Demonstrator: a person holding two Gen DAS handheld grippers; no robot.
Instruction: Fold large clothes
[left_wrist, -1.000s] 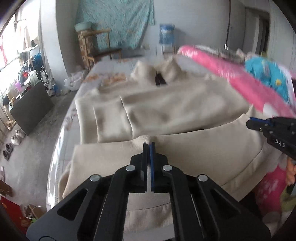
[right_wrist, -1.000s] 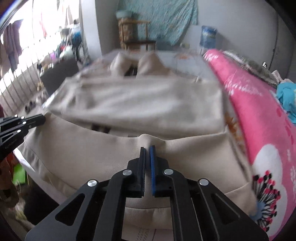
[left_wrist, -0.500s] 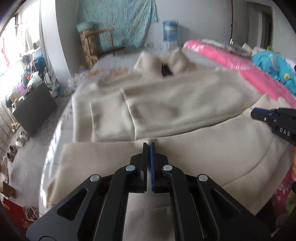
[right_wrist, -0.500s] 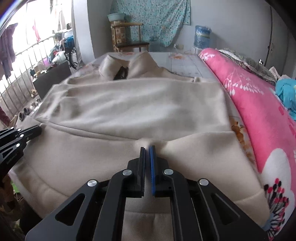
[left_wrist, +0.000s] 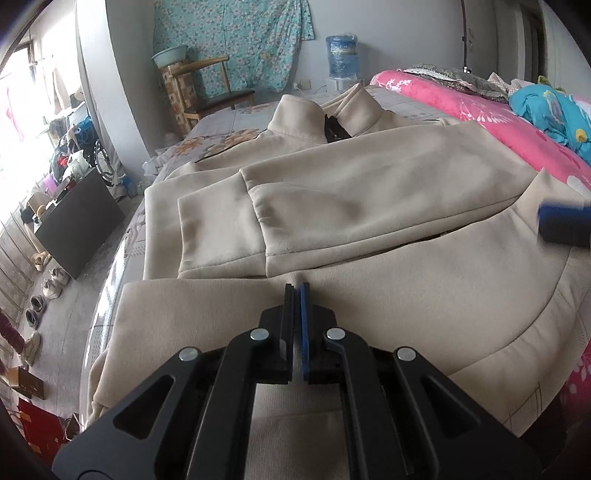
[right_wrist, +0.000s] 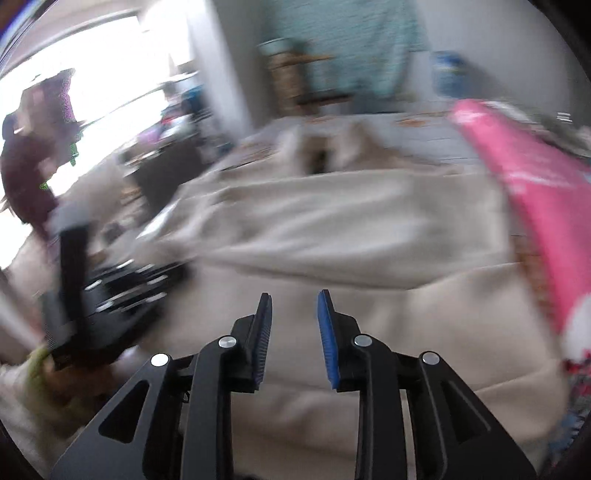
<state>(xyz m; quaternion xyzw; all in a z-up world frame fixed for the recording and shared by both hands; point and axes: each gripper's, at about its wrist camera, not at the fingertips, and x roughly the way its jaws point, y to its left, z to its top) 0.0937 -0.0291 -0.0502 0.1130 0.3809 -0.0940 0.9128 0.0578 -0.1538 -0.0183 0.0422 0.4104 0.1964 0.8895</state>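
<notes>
Bedroom, bed with a tiled-pattern sheet as work surface, pink floral quilt along its far right side. Wooden chair and water jug at the back wall.

Your left gripper is pinched tight on the folded-up hem of the beige sweatshirt, same as half a second ago; a small pucker of cloth rises right at the tips. Your right gripper is letting go: jaws were clamped on that same hem fold a half second back, now they're opening with a clear gap and nothing between the pads. The right view is heavily blurred, so that hand is swinging, and the left gripper shows up at its left edge.

Reading: bottom-up fold is laid down, hem sits over the lower edge of the crossed sleeves, collar at the far end. Right side is released; left release looks like the next step.

Edges: hem's left corner lies near the bed's left edge, floor and shoes below it, so don't drag the cloth that way. On the right the sweatshirt touches the quilt; little slack there. Open sheet beyond the collar gives room for pushing forward.
</notes>
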